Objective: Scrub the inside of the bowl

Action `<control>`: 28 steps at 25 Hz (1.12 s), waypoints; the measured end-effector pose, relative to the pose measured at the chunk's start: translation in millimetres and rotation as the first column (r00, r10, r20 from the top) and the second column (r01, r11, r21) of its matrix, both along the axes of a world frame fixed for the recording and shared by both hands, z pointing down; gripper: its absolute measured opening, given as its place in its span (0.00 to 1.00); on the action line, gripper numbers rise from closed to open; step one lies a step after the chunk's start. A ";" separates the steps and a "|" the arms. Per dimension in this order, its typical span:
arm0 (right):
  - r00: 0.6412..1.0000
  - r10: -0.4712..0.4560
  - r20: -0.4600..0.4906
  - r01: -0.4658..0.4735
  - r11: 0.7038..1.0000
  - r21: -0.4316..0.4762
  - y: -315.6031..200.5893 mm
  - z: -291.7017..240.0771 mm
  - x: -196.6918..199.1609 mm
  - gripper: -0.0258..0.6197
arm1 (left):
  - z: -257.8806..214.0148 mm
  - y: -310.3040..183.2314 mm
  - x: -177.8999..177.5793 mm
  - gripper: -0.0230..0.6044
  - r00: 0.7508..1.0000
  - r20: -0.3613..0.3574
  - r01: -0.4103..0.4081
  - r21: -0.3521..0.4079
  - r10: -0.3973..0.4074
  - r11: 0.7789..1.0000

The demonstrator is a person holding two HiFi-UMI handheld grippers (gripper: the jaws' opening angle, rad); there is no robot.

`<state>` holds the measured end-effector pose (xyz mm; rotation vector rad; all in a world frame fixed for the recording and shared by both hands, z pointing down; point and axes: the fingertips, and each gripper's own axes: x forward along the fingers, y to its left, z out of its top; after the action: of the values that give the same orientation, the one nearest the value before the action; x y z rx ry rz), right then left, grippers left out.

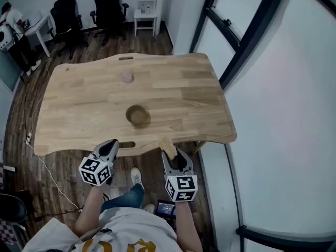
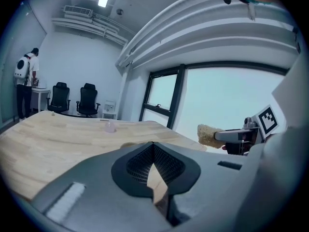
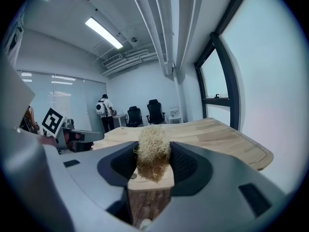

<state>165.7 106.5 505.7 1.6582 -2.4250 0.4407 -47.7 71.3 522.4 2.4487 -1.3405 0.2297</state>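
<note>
Straw-coloured scrubber (image 3: 152, 154) is pinched in your right gripper (image 1: 170, 152), your left gripper (image 1: 109, 149) is pressed together on nothing, and the bowl (image 1: 137, 115) looks not yet scrubbed.

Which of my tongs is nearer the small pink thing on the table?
Left. The left tongs hover at the table's near edge, nearly in line with the small pink thing; the right tongs, shut on the scrubber, are at the same edge but further right.

Your brown bowl (image 1: 137, 115) stands upright on the bench (image 1: 79, 104); a straw-coloured fibrous scrubber (image 3: 153, 149) sits clamped in your right gripper (image 1: 172, 154).
</note>
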 end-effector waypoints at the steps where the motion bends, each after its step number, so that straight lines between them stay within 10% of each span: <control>1: 1.000 0.004 -0.006 -0.004 1.000 -0.003 -15.5 -0.9 -0.6 0.33 | -1.1 -17.6 -0.7 0.04 1.000 0.001 -0.001 0.001 0.001 1.000; 14: 0.999 -0.020 -0.042 0.019 0.999 -0.026 -191.0 0.0 -47.3 0.33 | -1.5 -188.3 -36.4 0.04 1.000 0.007 -0.002 0.012 0.001 1.000; 28: 0.986 0.002 -0.169 -0.013 0.998 -0.062 -213.6 16.5 -61.9 0.33 | 21.6 -216.1 -53.8 0.04 1.000 -0.008 -0.006 -0.062 0.006 0.998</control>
<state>103.8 -107.1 522.2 1.6096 -2.2607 0.3581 -101.5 -144.8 544.0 2.4002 -1.3030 0.2597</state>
